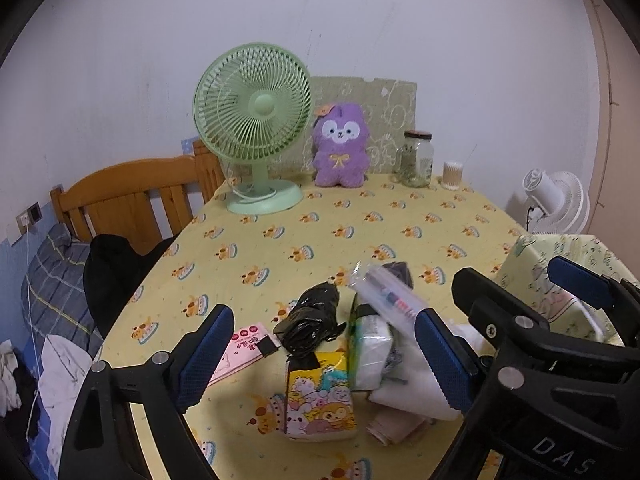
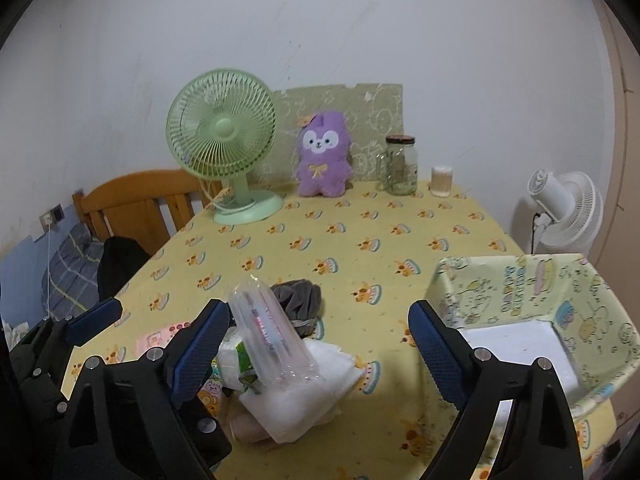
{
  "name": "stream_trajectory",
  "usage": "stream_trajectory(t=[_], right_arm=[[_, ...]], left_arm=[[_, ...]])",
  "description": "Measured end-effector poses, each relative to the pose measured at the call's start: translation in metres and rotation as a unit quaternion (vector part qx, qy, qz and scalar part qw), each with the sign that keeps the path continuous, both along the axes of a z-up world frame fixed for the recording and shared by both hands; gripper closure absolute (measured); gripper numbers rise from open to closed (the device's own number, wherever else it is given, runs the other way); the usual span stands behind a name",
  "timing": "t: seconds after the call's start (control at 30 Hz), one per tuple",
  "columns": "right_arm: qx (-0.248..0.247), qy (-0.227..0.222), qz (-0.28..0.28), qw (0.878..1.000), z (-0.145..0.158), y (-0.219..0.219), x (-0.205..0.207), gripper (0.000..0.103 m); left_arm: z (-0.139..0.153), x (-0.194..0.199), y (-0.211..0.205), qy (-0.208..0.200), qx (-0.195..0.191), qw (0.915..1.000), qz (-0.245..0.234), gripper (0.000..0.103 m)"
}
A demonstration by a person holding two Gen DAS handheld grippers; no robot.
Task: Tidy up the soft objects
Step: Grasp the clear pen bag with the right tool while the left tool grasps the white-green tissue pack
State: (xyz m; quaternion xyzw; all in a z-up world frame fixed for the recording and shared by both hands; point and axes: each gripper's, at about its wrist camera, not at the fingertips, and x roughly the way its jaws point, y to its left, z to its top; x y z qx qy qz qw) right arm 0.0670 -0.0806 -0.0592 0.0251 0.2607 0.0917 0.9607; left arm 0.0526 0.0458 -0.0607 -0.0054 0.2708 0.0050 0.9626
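A small pile lies on the yellow tablecloth [image 1: 360, 224]: a black bag roll [image 1: 310, 316], a yellow cartoon tissue pack [image 1: 320, 396], a green-and-white tissue pack [image 1: 370, 344], a clear pouch of pens [image 2: 266, 332], white cloth [image 2: 316, 384] and a grey fabric lump [image 2: 298, 298]. My left gripper [image 1: 324, 356] hovers open over the pile, its pads on either side and not pressing anything. My right gripper [image 2: 318, 356] is open too, just right of the pile, with the pouch by its left pad. A pale green fabric bin [image 2: 512, 288] stands at the right. A purple plush [image 1: 340, 148] sits at the back.
A green desk fan [image 1: 252, 128], a glass jar [image 1: 416, 158] and a small cotton-swab tub [image 1: 452, 176] line the table's far edge. A pink card [image 1: 244, 348] lies left of the pile. A wooden bed frame [image 1: 132, 196] and dark clothing [image 1: 116, 268] are off the left edge, a white fan [image 2: 568, 212] off the right.
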Motion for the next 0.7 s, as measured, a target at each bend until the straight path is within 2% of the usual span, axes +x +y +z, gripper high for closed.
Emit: stream_trajectory(t=[0.23, 0.53, 0.6, 0.67, 0.7], right_arm=[[-0.007, 0.028, 0.017, 0.999, -0.015, 0.017, 0.022, 0.011], [-0.009, 0.075, 0.037, 0.997, -0.041, 0.029, 0.045, 0.026], [-0.009, 0.079, 0.039, 0.996, -0.043, 0.030, 0.047, 0.033], [-0.007, 0.087, 0.047, 0.995, -0.046, 0.032, 0.049, 0.050], [-0.008, 0.091, 0.050, 0.995, -0.047, 0.033, 0.049, 0.052]], left_arm=[[-0.016, 0.016, 0.011, 0.031, -0.008, 0.9995, 0.007, 0.010], [-0.038, 0.029, 0.016, 0.068, -0.024, 0.9974, -0.004, 0.010], [-0.040, 0.030, 0.016, 0.073, -0.026, 0.9970, -0.007, 0.010], [-0.043, 0.032, 0.014, 0.079, -0.024, 0.9966, -0.009, 0.010], [-0.044, 0.032, 0.012, 0.081, -0.022, 0.9964, -0.009, 0.010]])
